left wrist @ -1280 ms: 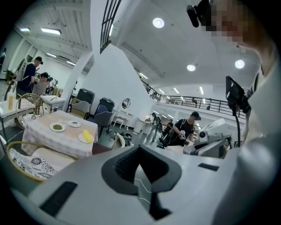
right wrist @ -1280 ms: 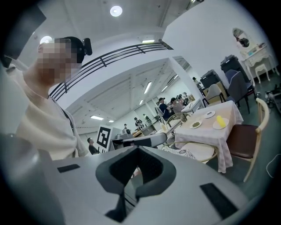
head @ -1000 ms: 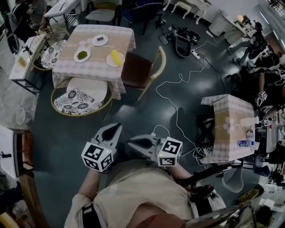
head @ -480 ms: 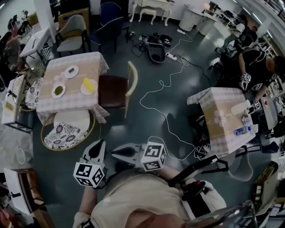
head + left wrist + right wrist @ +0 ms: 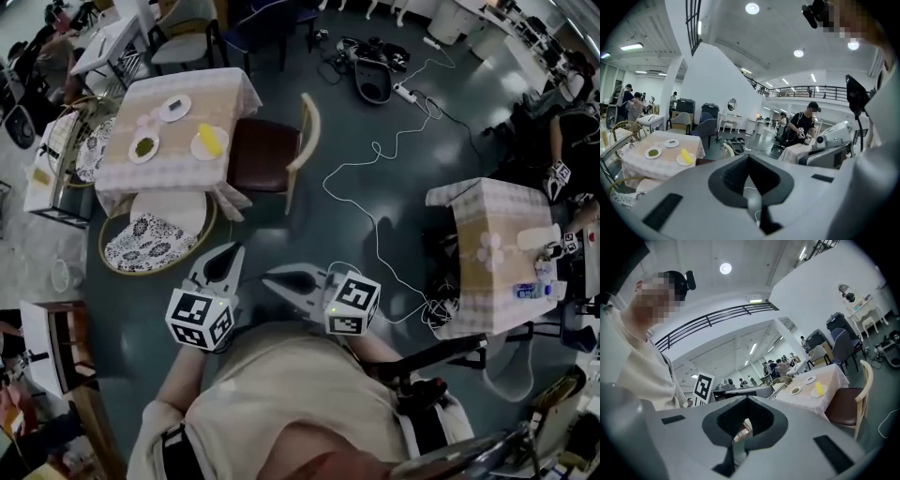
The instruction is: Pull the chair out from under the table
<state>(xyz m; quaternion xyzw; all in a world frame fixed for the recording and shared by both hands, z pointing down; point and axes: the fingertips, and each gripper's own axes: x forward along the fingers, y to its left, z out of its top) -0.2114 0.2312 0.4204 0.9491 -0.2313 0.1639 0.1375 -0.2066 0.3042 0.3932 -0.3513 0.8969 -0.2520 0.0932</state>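
The chair (image 5: 267, 155) has a dark brown seat and a pale wooden back. It stands at the right side of the checked-cloth table (image 5: 141, 178), seat partly under the cloth. It also shows in the right gripper view, chair (image 5: 848, 404) beside table (image 5: 834, 376). Only the chair's back (image 5: 726, 150) shows in the left gripper view. My left gripper (image 5: 230, 253) and right gripper (image 5: 270, 276) are held close to the person's body, well short of the chair. Both are shut with nothing between the jaws, left gripper (image 5: 749, 161) and right gripper (image 5: 749, 401).
A round wicker chair (image 5: 155, 239) with a floral cushion sits at the table's near side, between me and the table. Three plates (image 5: 208, 142) lie on the cloth. White cables (image 5: 375, 187) run across the dark floor. A second table (image 5: 487, 253) stands at the right.
The view has swung about as the person moves. The table, the wicker chair and the brown chair now lie a little nearer to both grippers. Both grippers stay shut and empty.
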